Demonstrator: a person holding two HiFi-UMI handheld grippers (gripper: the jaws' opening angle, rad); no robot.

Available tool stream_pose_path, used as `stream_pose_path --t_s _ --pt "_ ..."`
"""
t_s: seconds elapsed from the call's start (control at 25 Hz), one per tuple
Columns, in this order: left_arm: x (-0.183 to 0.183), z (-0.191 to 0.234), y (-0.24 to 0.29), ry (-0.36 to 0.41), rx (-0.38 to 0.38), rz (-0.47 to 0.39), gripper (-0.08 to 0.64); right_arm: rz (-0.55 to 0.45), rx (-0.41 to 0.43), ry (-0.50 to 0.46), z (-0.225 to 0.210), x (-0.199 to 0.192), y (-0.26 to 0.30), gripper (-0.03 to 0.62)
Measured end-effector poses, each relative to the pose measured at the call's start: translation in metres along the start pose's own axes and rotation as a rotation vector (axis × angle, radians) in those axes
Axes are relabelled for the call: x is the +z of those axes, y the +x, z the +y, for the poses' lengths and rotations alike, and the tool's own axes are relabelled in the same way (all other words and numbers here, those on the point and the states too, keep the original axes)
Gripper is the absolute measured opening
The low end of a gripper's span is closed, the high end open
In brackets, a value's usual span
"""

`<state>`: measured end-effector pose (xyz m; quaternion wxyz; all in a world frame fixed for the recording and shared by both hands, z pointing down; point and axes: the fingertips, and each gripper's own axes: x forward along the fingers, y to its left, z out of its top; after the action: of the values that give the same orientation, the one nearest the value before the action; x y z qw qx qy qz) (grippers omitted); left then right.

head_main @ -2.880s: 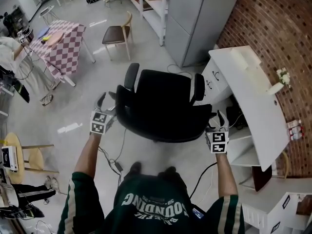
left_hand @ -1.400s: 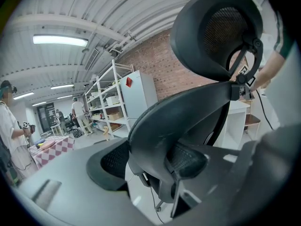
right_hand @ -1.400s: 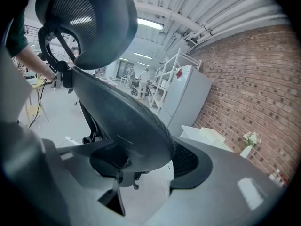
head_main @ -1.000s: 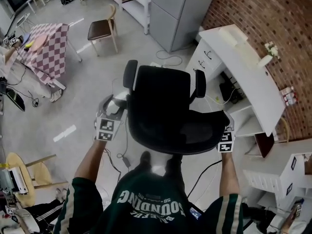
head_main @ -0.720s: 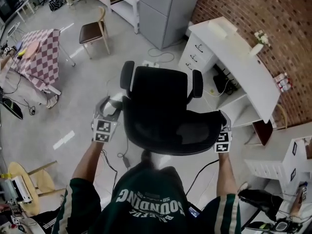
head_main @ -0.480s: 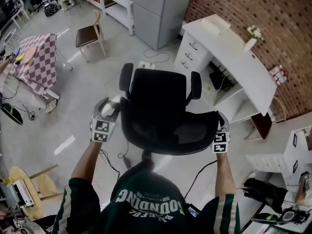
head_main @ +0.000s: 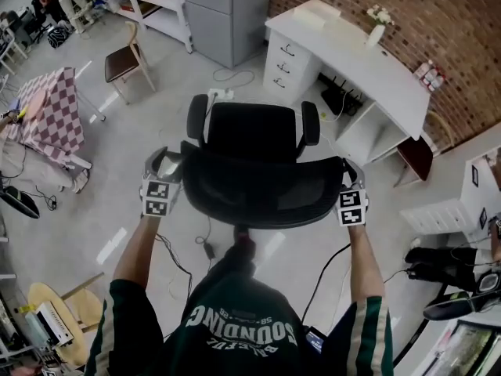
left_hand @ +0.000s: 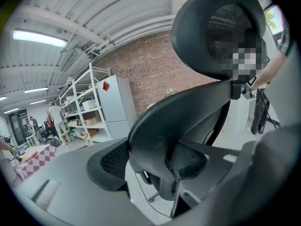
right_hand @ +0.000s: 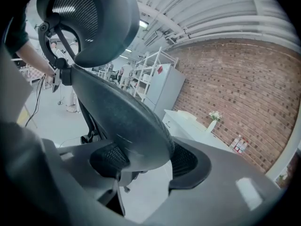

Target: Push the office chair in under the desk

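office chair [head_main: 254, 131]: likely heavy, rolling | left gripper [head_main: 167, 165], right gripper [head_main: 347, 177] clamp backrest [head_main: 258, 190] edges | surface [head_main: 352, 53] ahead

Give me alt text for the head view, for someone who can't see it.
Seen from above, a person clamps the backrest of a black mesh office chair with the left gripper and the right gripper, one at each side edge. A white desk stands ahead to the right against a red brick wall, the chair not yet under it.
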<state>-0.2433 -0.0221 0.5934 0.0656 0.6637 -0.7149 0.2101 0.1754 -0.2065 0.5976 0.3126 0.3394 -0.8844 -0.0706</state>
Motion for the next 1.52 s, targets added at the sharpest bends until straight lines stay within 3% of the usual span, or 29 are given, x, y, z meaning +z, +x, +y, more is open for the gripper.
stream_pose_path --t_s 0.76,1.52 --pt "-0.014 -0.044 -0.042 0.084 -0.173 0.006 0.256 0.078 -0.138 0.080 0.053 -0.056 -0.119 0.258" --pt "-0.004 0.003 -0.007 0.168 -0.390 -0.063 0.256 0.142 -0.339 0.206 0.134 -0.038 -0.151 0.256"
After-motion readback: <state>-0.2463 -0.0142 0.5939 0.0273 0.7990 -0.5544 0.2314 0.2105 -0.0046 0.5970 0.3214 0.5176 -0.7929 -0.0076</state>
